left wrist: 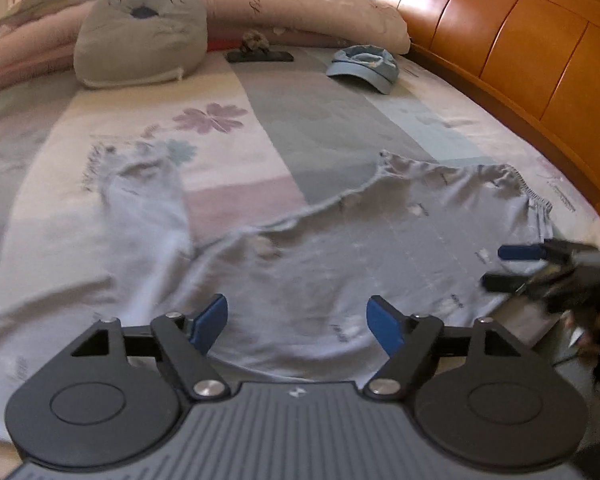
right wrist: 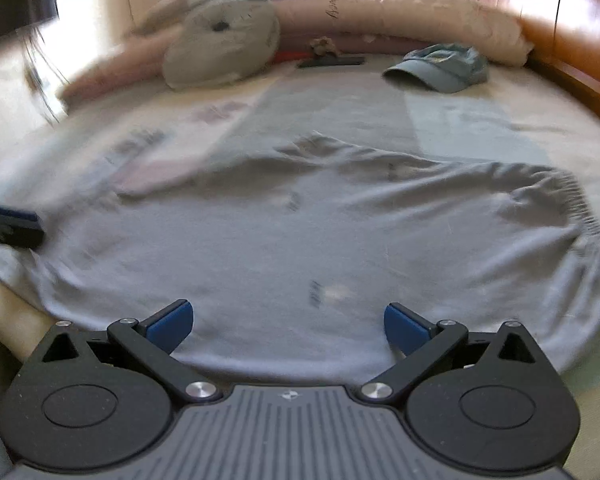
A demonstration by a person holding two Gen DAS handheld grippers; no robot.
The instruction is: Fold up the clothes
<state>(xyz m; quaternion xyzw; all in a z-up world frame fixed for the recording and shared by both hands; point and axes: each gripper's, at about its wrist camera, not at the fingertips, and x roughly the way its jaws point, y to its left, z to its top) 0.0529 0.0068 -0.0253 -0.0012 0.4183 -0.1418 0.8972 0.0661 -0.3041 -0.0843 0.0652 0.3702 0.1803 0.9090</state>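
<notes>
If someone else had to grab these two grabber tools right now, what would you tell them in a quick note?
Left gripper: open, nothing between its pads.
Right gripper: open wide, holding nothing.
The grey trousers lie spread on the bed, elastic waistband toward the wooden headboard.
A blue cap and cushion lie farther back, clear of the trousers.
Done: trousers laid out, roughly flat.
Left: all folds.

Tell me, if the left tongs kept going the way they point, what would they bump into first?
Most likely the grey garment spread on the bed: the open left tongs aim down at its cloth, with nothing else in the way.
</notes>
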